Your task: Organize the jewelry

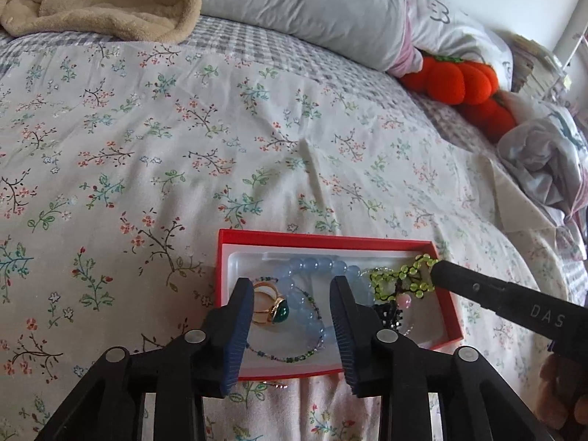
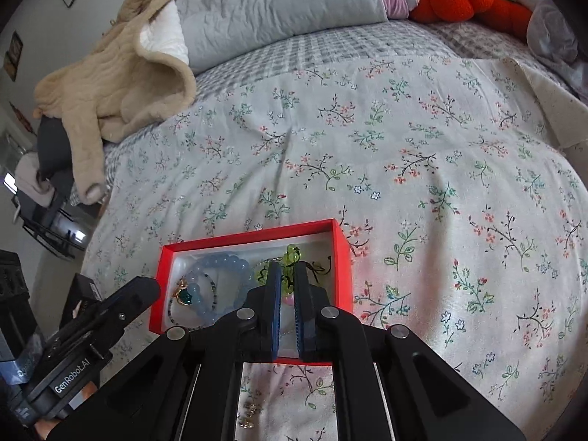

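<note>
A red box with a white liner lies on the floral bedspread; it also shows in the right wrist view. Inside lie a pale blue bead bracelet, a gold ring with a green stone, a thin dark bead chain and a yellow-green bead bracelet. My left gripper is open over the box's near left part, empty. My right gripper is narrowly closed on the yellow-green bracelet over the box's right part. A small gold piece lies on the bed in front of the box.
A beige fleece garment and a grey pillow lie at the head of the bed. An orange pumpkin plush sits at the far right beside crumpled cloth. Dark furniture stands off the bed's left edge.
</note>
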Demonstrator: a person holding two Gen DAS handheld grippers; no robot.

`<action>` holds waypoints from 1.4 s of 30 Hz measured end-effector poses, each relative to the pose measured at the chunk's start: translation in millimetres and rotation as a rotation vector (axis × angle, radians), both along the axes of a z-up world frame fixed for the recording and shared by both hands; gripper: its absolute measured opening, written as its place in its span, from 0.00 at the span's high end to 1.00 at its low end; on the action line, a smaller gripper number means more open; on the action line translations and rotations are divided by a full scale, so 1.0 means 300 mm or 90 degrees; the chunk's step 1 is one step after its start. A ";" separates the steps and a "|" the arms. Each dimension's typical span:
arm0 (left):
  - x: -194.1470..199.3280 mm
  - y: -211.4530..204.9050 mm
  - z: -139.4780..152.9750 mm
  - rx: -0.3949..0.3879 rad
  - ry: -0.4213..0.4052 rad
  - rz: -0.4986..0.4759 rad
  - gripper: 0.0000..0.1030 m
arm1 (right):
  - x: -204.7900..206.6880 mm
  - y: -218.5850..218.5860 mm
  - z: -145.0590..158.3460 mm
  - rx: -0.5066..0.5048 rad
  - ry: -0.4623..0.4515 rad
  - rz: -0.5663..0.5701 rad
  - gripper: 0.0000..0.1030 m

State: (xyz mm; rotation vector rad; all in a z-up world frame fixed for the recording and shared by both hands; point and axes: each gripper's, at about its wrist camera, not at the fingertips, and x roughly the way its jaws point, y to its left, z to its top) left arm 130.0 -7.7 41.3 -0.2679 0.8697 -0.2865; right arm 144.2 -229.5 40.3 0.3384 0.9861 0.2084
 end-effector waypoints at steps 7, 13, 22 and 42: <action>-0.058 0.019 0.000 0.059 0.006 -0.001 0.51 | -0.050 -0.006 0.036 0.000 -0.006 0.022 0.68; -0.112 0.032 -0.013 0.076 0.017 -0.010 0.36 | -0.119 -0.014 0.066 -0.005 -0.012 0.035 0.54; -0.181 0.037 -0.088 0.105 0.072 0.000 0.19 | -0.217 0.014 0.031 -0.055 0.036 0.050 0.45; -0.359 -0.009 -0.252 0.227 0.053 -0.011 0.15 | -0.432 0.018 -0.165 -0.189 0.090 0.098 0.38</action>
